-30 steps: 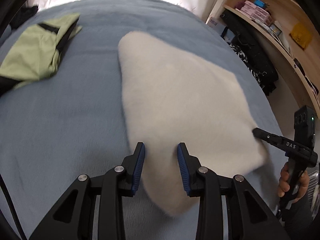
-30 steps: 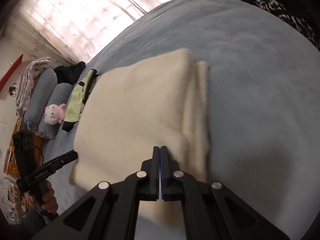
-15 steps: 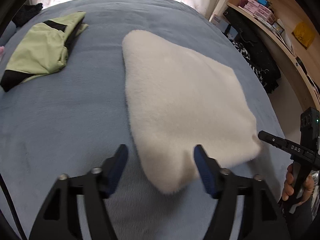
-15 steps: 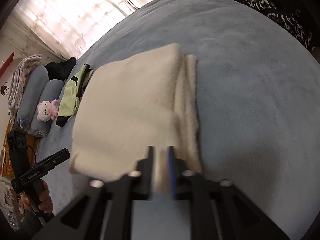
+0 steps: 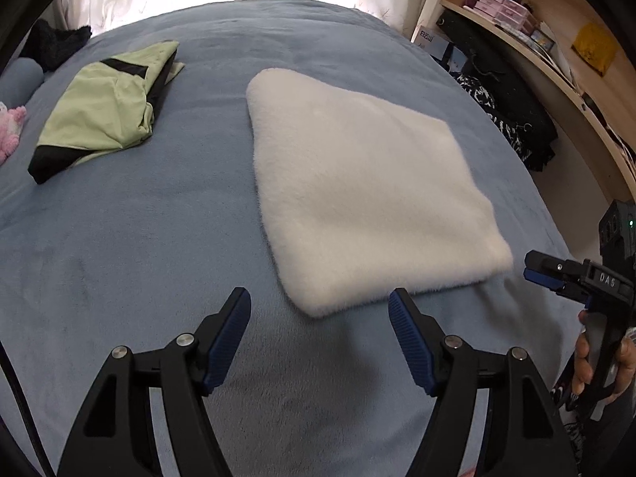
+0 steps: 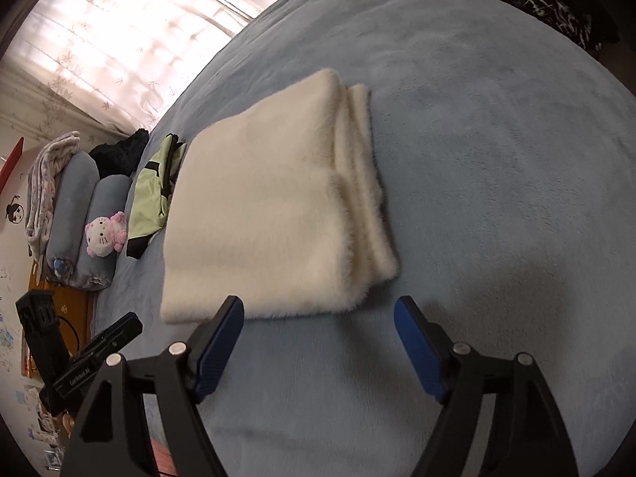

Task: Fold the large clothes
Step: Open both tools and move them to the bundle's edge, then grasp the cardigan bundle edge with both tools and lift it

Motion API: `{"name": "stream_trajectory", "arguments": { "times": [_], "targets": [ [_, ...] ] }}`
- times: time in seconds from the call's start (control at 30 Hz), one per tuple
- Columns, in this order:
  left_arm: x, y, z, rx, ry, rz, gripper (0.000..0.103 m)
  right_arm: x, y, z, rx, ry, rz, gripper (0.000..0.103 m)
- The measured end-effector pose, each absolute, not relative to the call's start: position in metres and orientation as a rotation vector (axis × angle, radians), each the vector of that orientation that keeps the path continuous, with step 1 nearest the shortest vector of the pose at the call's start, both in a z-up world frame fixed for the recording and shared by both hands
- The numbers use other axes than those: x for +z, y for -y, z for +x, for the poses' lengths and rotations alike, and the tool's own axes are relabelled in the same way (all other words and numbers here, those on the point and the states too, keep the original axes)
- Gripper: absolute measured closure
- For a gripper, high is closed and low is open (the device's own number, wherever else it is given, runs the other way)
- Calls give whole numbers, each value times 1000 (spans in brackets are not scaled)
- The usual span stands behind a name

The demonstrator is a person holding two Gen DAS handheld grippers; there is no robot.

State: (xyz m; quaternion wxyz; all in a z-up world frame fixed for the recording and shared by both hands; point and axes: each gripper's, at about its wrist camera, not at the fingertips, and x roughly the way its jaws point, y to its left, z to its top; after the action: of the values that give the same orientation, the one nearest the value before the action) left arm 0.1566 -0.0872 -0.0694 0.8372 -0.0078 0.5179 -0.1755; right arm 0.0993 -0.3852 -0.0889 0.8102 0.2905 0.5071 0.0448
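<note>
left gripper [image 5: 320, 304]: spread wide, empty, just near of folded cream fleece [image 5: 357, 202] | right gripper [image 6: 318, 312]: opening, nothing between jaws | fleece flat on blue bed [image 5: 119, 246]

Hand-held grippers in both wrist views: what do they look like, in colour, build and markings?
Both look alike. The left hand-held gripper has matte black angular fingers with triangular cut-outs, silver round bolts at the joints and ribbed blue pads. The right hand-held gripper matches it. Seen side-on from the left wrist, the right one carries white lettering, a boxy black camera block with a green light, and a black handle.
</note>
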Motion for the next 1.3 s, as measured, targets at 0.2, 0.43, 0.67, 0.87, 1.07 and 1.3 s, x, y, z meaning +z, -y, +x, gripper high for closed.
{"name": "stream_trajectory", "arguments": {
  "times": [0.2, 0.43, 0.67, 0.87, 1.07, 1.3],
  "targets": [
    [-72, 75, 160, -404, -1108, -123, 32, -75, 387, 94, 96, -1031, 604, 5],
    [-93, 53, 197, -466, -1203, -299, 31, -56, 392, 102, 110, -861, 501, 0],
    [-122, 50, 232, -503, -1226, -373, 28, -73, 399, 153, 80, -969, 395, 0],
    [-149, 55, 259, -543, -1238, -432, 28, -106, 386, 194, 159, -1068, 293, 0],
    [-162, 66, 273, -601, -1215, -419, 25, -138, 383, 224, 320, -1138, 380, 0],
    [-181, 76, 295, -675, -1216, -439, 13, -169, 397, 248, 487, -1138, 534, 0]
  ]
}}
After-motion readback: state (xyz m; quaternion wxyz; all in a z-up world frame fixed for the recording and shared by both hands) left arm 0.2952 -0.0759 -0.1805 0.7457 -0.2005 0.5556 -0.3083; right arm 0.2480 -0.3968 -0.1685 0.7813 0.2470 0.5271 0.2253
